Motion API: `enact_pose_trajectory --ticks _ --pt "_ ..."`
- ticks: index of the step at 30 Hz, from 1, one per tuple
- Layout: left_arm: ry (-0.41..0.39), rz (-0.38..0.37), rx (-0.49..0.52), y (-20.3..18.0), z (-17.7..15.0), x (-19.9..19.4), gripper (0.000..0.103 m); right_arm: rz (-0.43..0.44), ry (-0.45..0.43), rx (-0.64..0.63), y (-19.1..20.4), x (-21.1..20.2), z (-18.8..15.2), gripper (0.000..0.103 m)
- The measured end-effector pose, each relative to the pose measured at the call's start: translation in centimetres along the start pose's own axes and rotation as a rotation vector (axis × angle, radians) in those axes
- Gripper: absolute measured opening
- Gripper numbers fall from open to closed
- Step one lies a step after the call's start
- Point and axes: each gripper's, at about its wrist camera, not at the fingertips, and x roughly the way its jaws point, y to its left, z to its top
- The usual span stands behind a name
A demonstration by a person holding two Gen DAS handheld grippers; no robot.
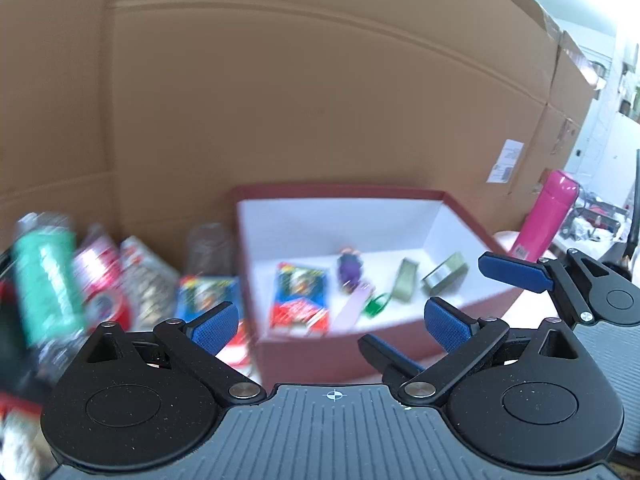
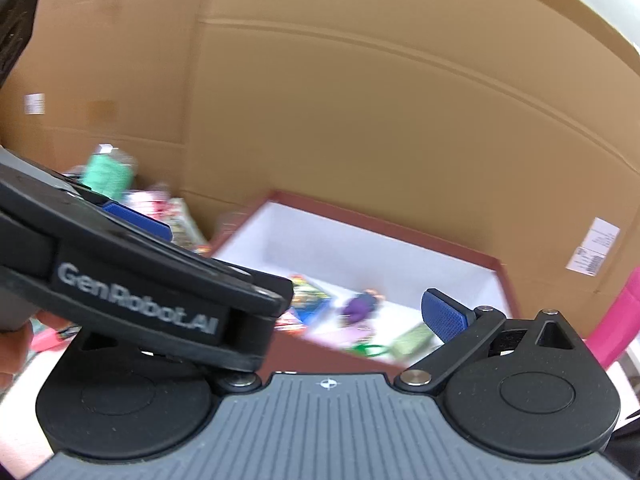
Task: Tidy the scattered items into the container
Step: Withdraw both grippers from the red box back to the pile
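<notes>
A dark red box (image 1: 460,216) with a white inside stands on the table in front of a cardboard wall. In it lie a colourful packet (image 1: 300,296), a purple toy (image 1: 350,268), a pink strip (image 1: 354,308), a green clip (image 1: 376,304) and two olive pieces (image 1: 444,276). My left gripper (image 1: 330,324) hovers open before the box's near wall, holding nothing. My right gripper (image 2: 320,320) is also open and empty, facing the box (image 2: 360,252). Its left finger is hidden behind the left gripper's black body (image 2: 140,300), which crosses close in front.
Left of the box sit a second colourful packet (image 1: 208,292), a clear cup (image 1: 210,248), a snack bag (image 1: 148,280), a red-labelled bottle (image 1: 100,280) and a green-labelled bottle (image 1: 44,272), all blurred. A pink flask (image 1: 550,216) stands right of the box. The cardboard wall (image 1: 320,100) closes the back.
</notes>
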Motion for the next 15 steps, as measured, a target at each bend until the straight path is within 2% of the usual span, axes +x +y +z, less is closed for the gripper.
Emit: enact_pose_trajectory --ticks 6,10,15 --pt "0.008 0.061 -0.055 3.4 -4.4 -3.2 0.103 0.094 -0.053 0.028 5.9 -1.8 -2.4 0.101" --pt "0.016 0.124 -0.065 5.7 -7.3 -4.9 0.103 0.159 -0.038 0.04 9.5 -2.7 -3.1 0.102" --pt "0.025 0.193 -0.052 8.8 -10.5 -7.3 0.103 0.228 -0.002 0.008 12.8 -1.6 -3.6 0.101"
